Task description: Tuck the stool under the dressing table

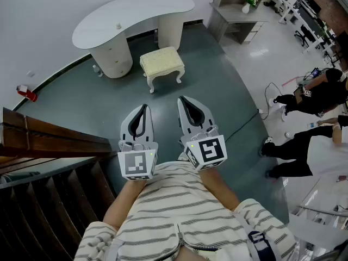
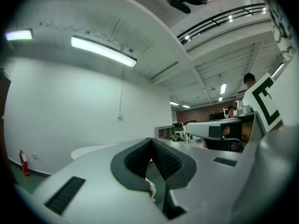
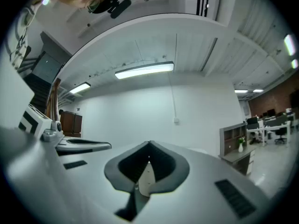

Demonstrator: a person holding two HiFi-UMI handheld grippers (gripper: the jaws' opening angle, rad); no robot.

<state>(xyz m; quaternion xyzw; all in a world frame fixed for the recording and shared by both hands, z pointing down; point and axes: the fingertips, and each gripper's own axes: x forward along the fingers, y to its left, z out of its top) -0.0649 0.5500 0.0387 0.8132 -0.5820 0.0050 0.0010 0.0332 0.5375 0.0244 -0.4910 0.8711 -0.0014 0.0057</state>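
The left gripper [image 1: 142,109] and right gripper [image 1: 182,99] are both closed on nothing, side by side. Only the head view shows the stool [image 1: 162,62], on the floor just before the bench [image 1: 130,15], not under it. The gripper views catch white wall and a ceiling light [image 2: 103,51].

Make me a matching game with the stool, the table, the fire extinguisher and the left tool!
Things:
1. stool
2. table
3. fire extinguisher
4. left tool

Descriptions:
A. red
B. shut, holding nothing
C. white, with a curved top
D. cream, with a padded seat

Right pairs: 1-D, 2-C, 3-A, 4-B
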